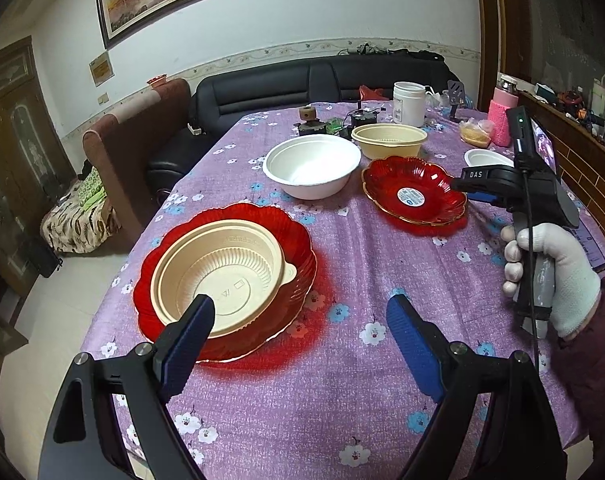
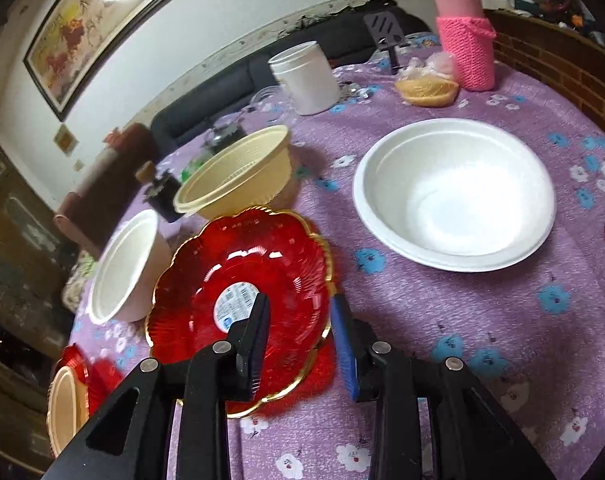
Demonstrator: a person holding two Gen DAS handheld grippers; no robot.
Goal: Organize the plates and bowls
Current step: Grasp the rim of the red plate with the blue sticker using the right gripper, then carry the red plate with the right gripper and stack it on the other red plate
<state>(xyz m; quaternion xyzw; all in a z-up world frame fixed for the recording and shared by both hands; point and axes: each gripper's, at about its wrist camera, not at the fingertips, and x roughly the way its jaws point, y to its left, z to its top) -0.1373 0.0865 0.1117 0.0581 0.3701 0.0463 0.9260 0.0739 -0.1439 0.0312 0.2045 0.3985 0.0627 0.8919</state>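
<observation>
Lower centre of the right wrist view, the right gripper straddles the red plate's rim, fingers parted; close squarely on the rim before lifting. Left gripper hangs released.

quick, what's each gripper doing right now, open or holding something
Left gripper: open, holding nothing.
Right gripper: open, straddling the red plate's rim, not yet clamped.

Left gripper jaws spread wide, nothing between; its left finger overlaps the beige bowl nested in a red plate near the table's left edge; white bowl and second beige bowl further back; right gripper at second red plate's rim, jaw state unclear.
</observation>
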